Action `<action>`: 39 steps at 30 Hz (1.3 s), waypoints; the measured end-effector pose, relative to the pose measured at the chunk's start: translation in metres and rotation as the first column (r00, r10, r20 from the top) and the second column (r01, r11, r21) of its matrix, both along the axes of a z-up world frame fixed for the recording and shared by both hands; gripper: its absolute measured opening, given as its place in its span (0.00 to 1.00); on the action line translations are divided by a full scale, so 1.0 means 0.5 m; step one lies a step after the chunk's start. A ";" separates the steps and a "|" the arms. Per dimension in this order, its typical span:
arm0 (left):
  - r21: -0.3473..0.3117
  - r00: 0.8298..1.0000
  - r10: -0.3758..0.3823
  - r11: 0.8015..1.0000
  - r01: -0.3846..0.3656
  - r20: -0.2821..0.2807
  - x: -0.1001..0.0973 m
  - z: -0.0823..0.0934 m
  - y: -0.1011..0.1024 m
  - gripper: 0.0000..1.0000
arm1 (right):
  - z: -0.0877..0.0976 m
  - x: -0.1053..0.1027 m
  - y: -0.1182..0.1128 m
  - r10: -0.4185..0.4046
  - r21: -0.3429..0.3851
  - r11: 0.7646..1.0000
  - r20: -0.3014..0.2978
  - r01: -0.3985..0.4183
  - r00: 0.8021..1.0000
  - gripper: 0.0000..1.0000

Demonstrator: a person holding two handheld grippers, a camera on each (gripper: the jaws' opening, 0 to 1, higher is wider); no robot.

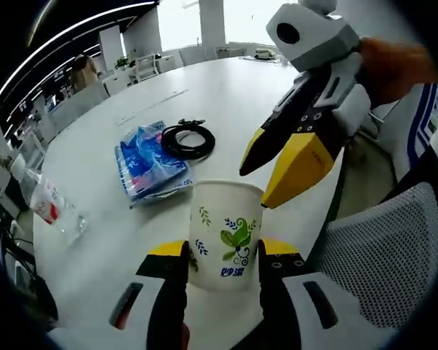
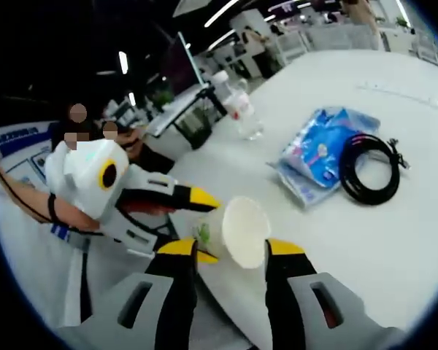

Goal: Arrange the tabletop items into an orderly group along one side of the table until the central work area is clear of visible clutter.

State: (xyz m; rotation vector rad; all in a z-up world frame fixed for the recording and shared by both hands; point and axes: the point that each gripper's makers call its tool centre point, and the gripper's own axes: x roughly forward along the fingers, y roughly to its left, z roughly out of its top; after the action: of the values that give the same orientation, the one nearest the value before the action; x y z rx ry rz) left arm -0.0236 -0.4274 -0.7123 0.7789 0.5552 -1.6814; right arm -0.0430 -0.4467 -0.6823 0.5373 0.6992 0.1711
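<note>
A white paper cup (image 1: pixel 226 233) with green leaf print sits between the jaws of my left gripper (image 1: pixel 223 251), which is shut on its sides just above the white table (image 1: pixel 226 95). My right gripper (image 1: pixel 255 186) reaches in from the upper right, open, its lower yellow tip at the cup's rim. In the right gripper view the cup's open mouth (image 2: pixel 244 230) faces me just beyond my right gripper (image 2: pixel 231 248), whose jaws stand wide apart. The left gripper (image 2: pixel 210 227) comes in from the left and clasps the cup.
A blue plastic packet (image 1: pixel 150 164) (image 2: pixel 325 149) lies mid-table beside a coiled black cable (image 1: pixel 187 140) (image 2: pixel 369 168). A clear plastic bottle (image 1: pixel 55 208) (image 2: pixel 237 106) stands near the table edge. A grey mesh chair (image 1: pixel 379 255) is by the near edge.
</note>
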 end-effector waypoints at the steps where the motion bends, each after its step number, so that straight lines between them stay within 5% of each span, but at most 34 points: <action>1: -0.003 1.000 -0.008 1.000 0.008 0.003 -0.002 0.002 -0.002 0.37 | 0.000 0.000 0.002 0.004 0.002 1.000 0.002 -0.004 1.000 0.33; 9: -0.020 0.997 -0.075 0.997 0.076 0.029 -0.010 0.013 -0.012 0.37 | -0.002 -0.004 0.012 0.037 0.022 0.999 0.002 -0.037 0.999 0.28; 17: -0.032 0.991 -0.127 0.991 0.128 0.049 -0.010 0.022 -0.025 0.37 | 0.016 0.003 0.012 0.045 0.048 0.998 0.048 -0.047 0.998 0.08; 27: -0.029 0.986 -0.159 0.987 0.161 0.059 -0.011 0.021 -0.029 0.37 | 0.030 0.010 0.032 0.081 0.079 0.993 0.076 -0.087 0.994 0.01; 39: -0.077 0.998 -0.048 0.996 0.046 -0.027 0.008 0.043 -0.034 0.37 | 0.052 0.025 0.008 0.048 0.054 0.997 0.095 -0.053 0.994 0.00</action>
State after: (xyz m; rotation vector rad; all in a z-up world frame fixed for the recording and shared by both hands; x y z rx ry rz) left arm -0.0194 -0.4443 -0.6905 0.7181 0.4930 -1.7496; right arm -0.0305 -0.4428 -0.6566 0.5625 0.6182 0.2623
